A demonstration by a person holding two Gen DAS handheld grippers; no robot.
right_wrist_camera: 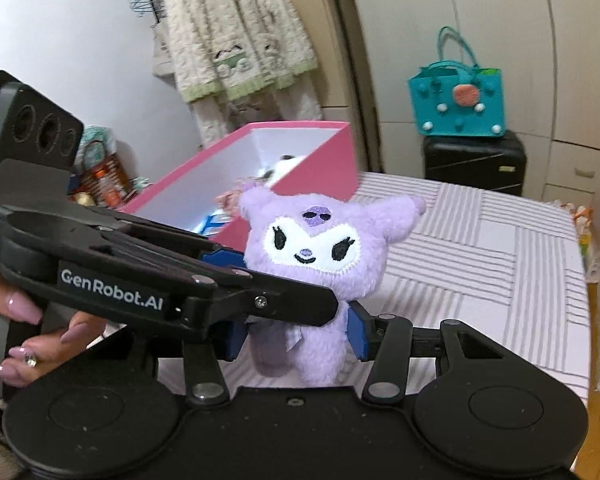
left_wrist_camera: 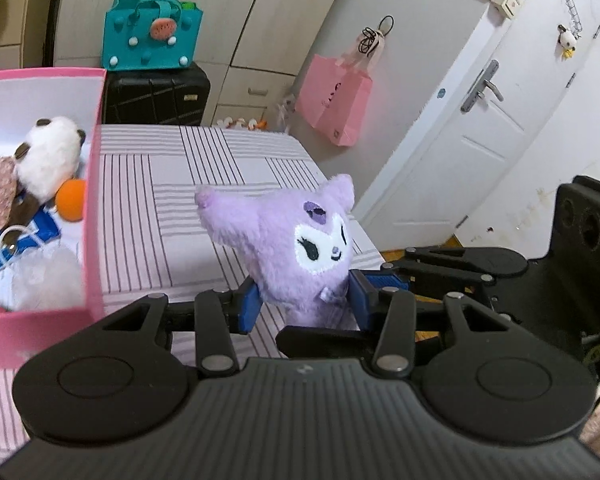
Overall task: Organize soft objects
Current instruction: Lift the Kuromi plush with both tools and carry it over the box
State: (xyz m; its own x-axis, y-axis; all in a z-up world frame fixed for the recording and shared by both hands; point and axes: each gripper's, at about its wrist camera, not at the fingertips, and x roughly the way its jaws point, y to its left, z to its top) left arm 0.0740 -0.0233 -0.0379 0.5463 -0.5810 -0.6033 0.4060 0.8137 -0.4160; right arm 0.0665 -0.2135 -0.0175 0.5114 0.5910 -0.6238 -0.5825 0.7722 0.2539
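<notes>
A purple plush doll (left_wrist_camera: 300, 248) with a white embroidered face is held upright above the striped bed. My left gripper (left_wrist_camera: 306, 300) has its blue pads against the doll's body from both sides. My right gripper (right_wrist_camera: 298, 336) has its blue pads on the doll's (right_wrist_camera: 314, 256) lower body too; the left gripper crosses in from the left at the doll's neck. The pink box (left_wrist_camera: 94, 200) stands to the left on the bed, holding a panda plush (left_wrist_camera: 50, 156), an orange ball (left_wrist_camera: 71, 200) and other soft items. The box also shows in the right wrist view (right_wrist_camera: 320, 168).
The striped bed cover (left_wrist_camera: 204, 184) runs under the doll. A teal felt bag (left_wrist_camera: 152, 32) sits on a black suitcase (left_wrist_camera: 156, 96) behind the bed. A pink paper bag (left_wrist_camera: 334, 104) hangs on the wardrobe. A white door (left_wrist_camera: 500, 120) is at right.
</notes>
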